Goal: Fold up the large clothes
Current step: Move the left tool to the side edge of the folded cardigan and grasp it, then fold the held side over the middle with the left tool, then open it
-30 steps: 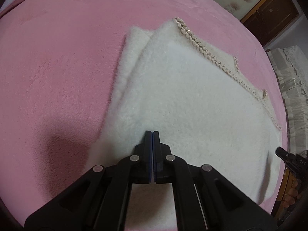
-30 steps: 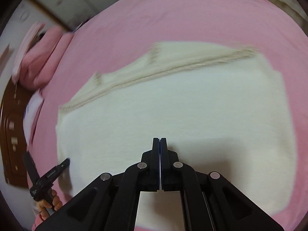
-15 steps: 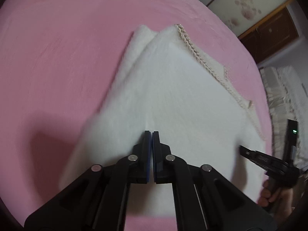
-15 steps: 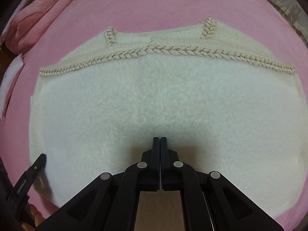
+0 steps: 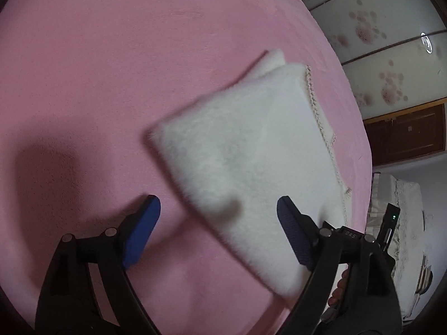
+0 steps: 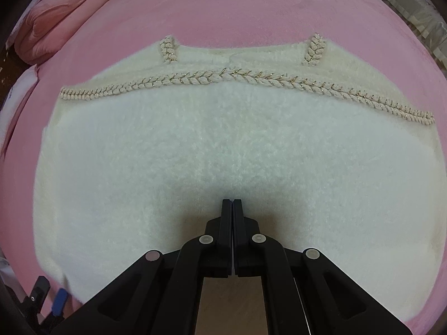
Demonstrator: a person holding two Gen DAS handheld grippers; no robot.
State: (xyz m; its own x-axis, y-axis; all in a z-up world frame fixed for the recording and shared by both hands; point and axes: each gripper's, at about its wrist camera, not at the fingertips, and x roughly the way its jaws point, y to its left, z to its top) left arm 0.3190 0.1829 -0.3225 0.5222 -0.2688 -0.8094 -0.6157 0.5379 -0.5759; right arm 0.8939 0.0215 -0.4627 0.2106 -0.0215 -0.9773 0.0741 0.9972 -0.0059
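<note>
A white fluffy garment (image 6: 223, 150) with a braided cream and gold trim (image 6: 237, 79) lies folded flat on the pink bed cover (image 5: 111, 69). My left gripper (image 5: 218, 203) hovers over the garment's (image 5: 251, 153) near left corner. Its jaws are opening: the blue pads (image 5: 142, 229) stand wide apart, the corner lies between them, and neither pad presses on it. My right gripper (image 6: 232, 202) is shut with nothing between its fingers. It points steeply down, tips at or just above the middle of the garment's near part. Its dark body (image 5: 388, 223) shows at the right of the left wrist view.
Pink pillows (image 6: 56, 14) lie at the far left of the bed. Beyond the bed stand a wardrobe with flowered panels (image 5: 391, 42), a dark wooden door (image 5: 408, 134) and furniture under a white lace cover (image 5: 405, 217). A person's hand (image 5: 339, 287) holds the right gripper.
The left gripper has opened wide, rolled and slid sideways to the garment's left corner. The right gripper dropped close over the garment, then held still and stayed shut.
</note>
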